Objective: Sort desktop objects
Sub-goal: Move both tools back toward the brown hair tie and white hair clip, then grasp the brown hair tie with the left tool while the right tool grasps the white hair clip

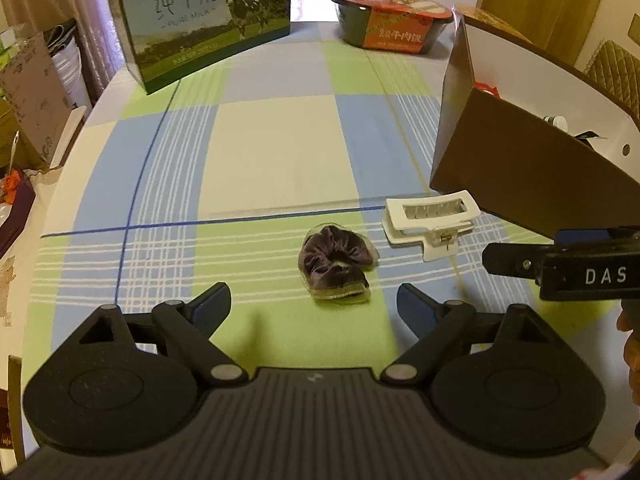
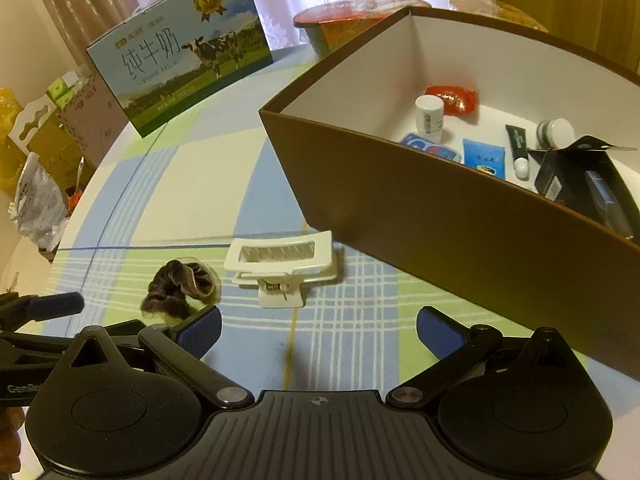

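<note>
A dark purple velvet scrunchie (image 1: 336, 264) (image 2: 180, 288) lies on the checked tablecloth. Just right of it rests a white hair clip (image 1: 430, 220) (image 2: 280, 268). My left gripper (image 1: 314, 307) is open, its fingertips just short of the scrunchie on either side, with nothing held. My right gripper (image 2: 318, 326) is also open and empty, with the clip a little ahead of it and left of centre. Behind the clip stands a brown box (image 2: 440, 208) (image 1: 520, 160) with white inner walls. It holds a white bottle (image 2: 429, 114), a red packet (image 2: 452, 98), a black tube (image 2: 518, 148) and several other small items.
A milk carton (image 1: 200, 20) (image 2: 180, 64) stands at the far left of the table. An instant-meal bowl (image 1: 392, 16) sits at the far edge. Cardboard boxes and bags (image 2: 40, 160) crowd the space off the table's left side. A person's hand (image 1: 630, 340) shows at the right edge.
</note>
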